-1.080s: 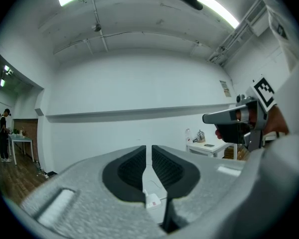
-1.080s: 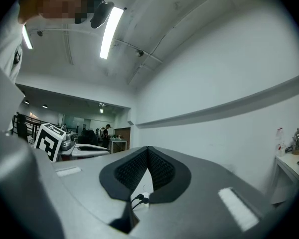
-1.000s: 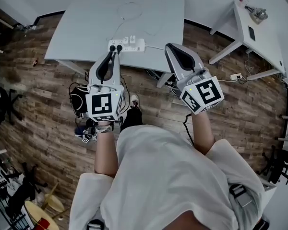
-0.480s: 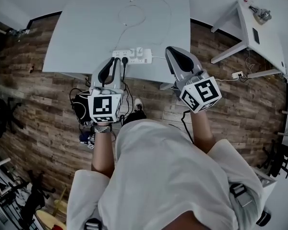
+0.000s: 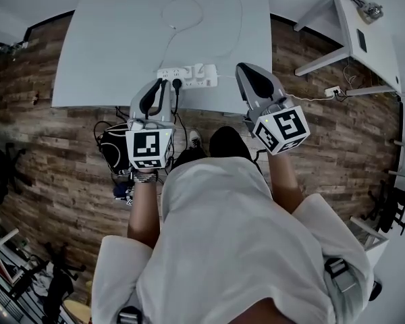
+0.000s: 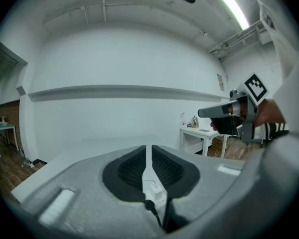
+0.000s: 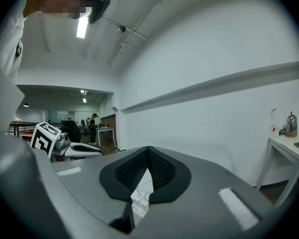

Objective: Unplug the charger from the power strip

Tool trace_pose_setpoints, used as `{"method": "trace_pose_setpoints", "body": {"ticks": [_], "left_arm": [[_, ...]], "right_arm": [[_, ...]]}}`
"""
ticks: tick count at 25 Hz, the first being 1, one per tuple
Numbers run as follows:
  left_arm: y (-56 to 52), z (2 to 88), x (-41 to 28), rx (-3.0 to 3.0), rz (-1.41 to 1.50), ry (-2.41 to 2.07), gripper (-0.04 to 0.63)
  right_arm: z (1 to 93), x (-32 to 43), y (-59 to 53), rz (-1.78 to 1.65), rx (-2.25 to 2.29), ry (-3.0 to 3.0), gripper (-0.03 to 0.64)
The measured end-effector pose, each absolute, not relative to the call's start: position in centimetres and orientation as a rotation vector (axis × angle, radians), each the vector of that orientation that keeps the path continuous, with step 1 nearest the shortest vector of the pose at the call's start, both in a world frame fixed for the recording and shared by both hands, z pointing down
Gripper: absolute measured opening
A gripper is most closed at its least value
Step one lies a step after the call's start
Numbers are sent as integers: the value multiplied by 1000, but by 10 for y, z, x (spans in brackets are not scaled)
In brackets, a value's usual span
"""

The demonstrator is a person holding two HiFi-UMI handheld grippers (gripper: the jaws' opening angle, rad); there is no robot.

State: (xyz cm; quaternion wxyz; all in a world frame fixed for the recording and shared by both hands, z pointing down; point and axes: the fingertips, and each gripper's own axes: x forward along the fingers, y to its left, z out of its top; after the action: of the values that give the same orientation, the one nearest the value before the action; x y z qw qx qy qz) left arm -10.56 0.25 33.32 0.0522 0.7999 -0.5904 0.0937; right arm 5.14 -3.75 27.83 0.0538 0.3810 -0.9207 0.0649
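Markings: black-and-white square marker on each gripper's cube; print on the strip was too small to read.
Power strip [image 5: 206, 81]: white, lay flat at the table's [image 5: 108, 59] near edge, long axis along that edge.
Charger [image 6: 156, 190]: white block plugged into the strip's top face, pointing up; a black plug [image 5: 177, 84] sat beside it, its lead dropping over the near edge.
Left gripper [image 5: 159, 83]: jaws pressed together, nothing between; tips by the strip's left end.
Right gripper [image 5: 243, 69]: jaws pressed together, empty; beside the strip's right end.
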Motion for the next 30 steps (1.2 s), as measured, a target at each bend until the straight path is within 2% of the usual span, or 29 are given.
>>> {"method": "trace_pose_setpoints", "body": {"ticks": [27,30], "left_arm": [[-37,446,-103,2379,391,-1440,80],[-37,459,-94,2411,442,-1359,114]], "right_arm": [[447,44,-84,368,1053,-2565,2],[462,42,-82,392,1038,-2545,2]]}}
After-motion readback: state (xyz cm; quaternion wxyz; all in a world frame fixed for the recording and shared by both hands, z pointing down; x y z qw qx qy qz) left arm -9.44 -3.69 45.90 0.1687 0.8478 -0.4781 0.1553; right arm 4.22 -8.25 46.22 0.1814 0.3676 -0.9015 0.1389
